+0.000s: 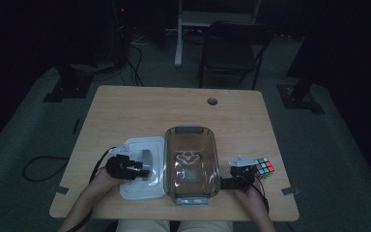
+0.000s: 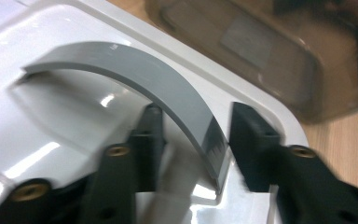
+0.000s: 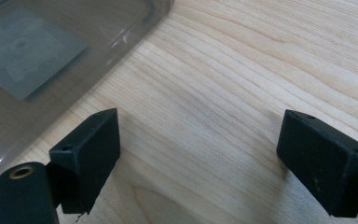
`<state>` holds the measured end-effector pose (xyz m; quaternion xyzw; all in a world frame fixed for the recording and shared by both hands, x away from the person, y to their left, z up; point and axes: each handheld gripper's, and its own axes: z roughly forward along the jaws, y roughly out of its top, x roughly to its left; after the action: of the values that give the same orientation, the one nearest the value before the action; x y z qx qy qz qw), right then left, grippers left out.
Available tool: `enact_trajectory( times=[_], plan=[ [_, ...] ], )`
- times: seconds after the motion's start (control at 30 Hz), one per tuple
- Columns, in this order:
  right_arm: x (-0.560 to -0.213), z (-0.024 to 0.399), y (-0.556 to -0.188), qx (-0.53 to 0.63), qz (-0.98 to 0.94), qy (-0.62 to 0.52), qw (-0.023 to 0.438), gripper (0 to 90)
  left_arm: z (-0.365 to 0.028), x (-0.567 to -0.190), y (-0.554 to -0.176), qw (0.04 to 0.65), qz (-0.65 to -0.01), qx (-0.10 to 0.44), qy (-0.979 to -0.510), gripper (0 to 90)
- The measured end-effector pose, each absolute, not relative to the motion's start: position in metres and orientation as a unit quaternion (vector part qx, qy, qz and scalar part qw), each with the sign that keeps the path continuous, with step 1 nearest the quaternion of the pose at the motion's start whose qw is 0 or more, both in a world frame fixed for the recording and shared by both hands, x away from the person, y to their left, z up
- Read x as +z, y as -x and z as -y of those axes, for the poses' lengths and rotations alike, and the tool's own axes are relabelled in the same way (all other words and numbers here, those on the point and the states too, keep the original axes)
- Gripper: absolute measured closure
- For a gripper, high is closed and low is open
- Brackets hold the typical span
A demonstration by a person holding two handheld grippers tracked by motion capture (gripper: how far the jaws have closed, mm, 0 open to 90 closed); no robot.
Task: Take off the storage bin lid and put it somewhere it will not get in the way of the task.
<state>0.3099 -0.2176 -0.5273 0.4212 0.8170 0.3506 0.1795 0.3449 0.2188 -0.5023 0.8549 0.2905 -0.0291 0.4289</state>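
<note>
High view, left to right. Left tool (image 1: 142,169) over a white lid (image 1: 142,166), lying flat on the tabletop (image 1: 140,108), top side up, long axis running from near edge to far edge, near the front left. Touching the lid's right edge, or just beside it: a clear brown-tinted bin (image 1: 192,164), long axis parallel to the lid's, grey latches at both ends, nothing loose inside, a pale label showing through the bottom. Right of the bin, right tool (image 1: 232,182) low over the tabletop, pointing toward the bin's near right corner. Just beyond that hand, a colourful puzzle cube (image 1: 264,167) resting on the wood, apart from the bin.

Left gripper view: grey arched handle (image 2: 158,88) rising from the lid (image 2: 51,121), curving across the frame and coming down between the two black jaws; jaws partly apart, one on each side of the handle's end, a slight gap showing on both sides, pads apparently not pressing.

Right gripper view: jaws spread wide, bare wood (image 3: 223,93) between them, bin wall (image 3: 51,56) at upper left.
</note>
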Motion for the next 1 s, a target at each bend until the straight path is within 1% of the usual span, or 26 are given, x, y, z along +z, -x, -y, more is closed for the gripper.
enact_trajectory(
  times=[0.07,0.1,0.13,0.17,0.23,0.27,0.3,0.33,0.5,0.6,0.63,0.73,0.8,0.93,0.97,1.0],
  plan=[
    [-0.527,0.218,-0.31,0.351,-0.817,-0.421,0.179,13.1,-0.22,-0.501,-0.345,0.434,-0.294,-0.03,-0.851,48.2],
    [-0.527,0.218,-0.31,0.351,-0.817,-0.421,0.179,13.1,-0.22,-0.499,-0.344,0.439,-0.297,-0.029,-0.847,48.2],
    [-0.527,0.218,-0.31,0.351,-0.817,-0.421,0.179,13.2,-0.221,-0.498,-0.343,0.44,-0.3,-0.025,-0.846,42.3],
    [-0.527,0.218,-0.31,0.351,-0.817,-0.421,0.179,13.2,-0.221,-0.497,-0.343,0.44,-0.302,-0.021,-0.845,40.2],
    [-0.527,0.218,-0.31,0.35,-0.817,-0.421,0.18,13.2,-0.224,-0.495,-0.342,0.45,-0.304,-0.024,-0.839,39.9],
    [-0.527,0.218,-0.31,0.351,-0.817,-0.421,0.18,13.2,-0.225,-0.494,-0.342,0.449,-0.309,-0.018,-0.838,36.7],
    [-0.527,0.218,-0.31,0.351,-0.817,-0.421,0.18,13.2,-0.226,-0.494,-0.342,0.451,-0.311,-0.018,-0.836,36.0],
    [-0.527,0.218,-0.31,0.351,-0.817,-0.421,0.18,13.2,-0.227,-0.494,-0.342,0.451,-0.313,-0.019,-0.836,33.0],
    [-0.527,0.218,-0.31,0.351,-0.817,-0.421,0.179,13.1,-0.232,-0.491,-0.341,0.449,-0.338,0.018,-0.827,29.0],
    [-0.527,0.218,-0.31,0.351,-0.817,-0.421,0.179,13.2,-0.236,-0.488,-0.339,0.441,-0.352,0.042,-0.825,23.7],
    [-0.527,0.218,-0.31,0.351,-0.817,-0.421,0.18,13.2,-0.237,-0.487,-0.338,0.44,-0.356,0.047,-0.823,18.1],
    [-0.527,0.218,-0.31,0.351,-0.817,-0.421,0.179,13.2,-0.243,-0.483,-0.335,0.447,-0.367,0.066,-0.813,17.6],
    [-0.527,0.218,-0.31,0.351,-0.817,-0.421,0.18,13.1,-0.246,-0.481,-0.333,0.444,-0.374,0.075,-0.811,9.9],
    [-0.527,0.218,-0.31,0.351,-0.817,-0.421,0.18,13.1,-0.254,-0.479,-0.33,0.433,-0.394,0.092,-0.805,9.2],
    [-0.527,0.218,-0.31,0.351,-0.817,-0.421,0.179,13.1,-0.256,-0.48,-0.33,0.428,-0.399,0.092,-0.806,1.7],
    [-0.527,0.218,-0.31,0.351,-0.817,-0.421,0.18,13.1,-0.259,-0.481,-0.329,0.427,-0.408,0.098,-0.801,0.5]
  ],
)
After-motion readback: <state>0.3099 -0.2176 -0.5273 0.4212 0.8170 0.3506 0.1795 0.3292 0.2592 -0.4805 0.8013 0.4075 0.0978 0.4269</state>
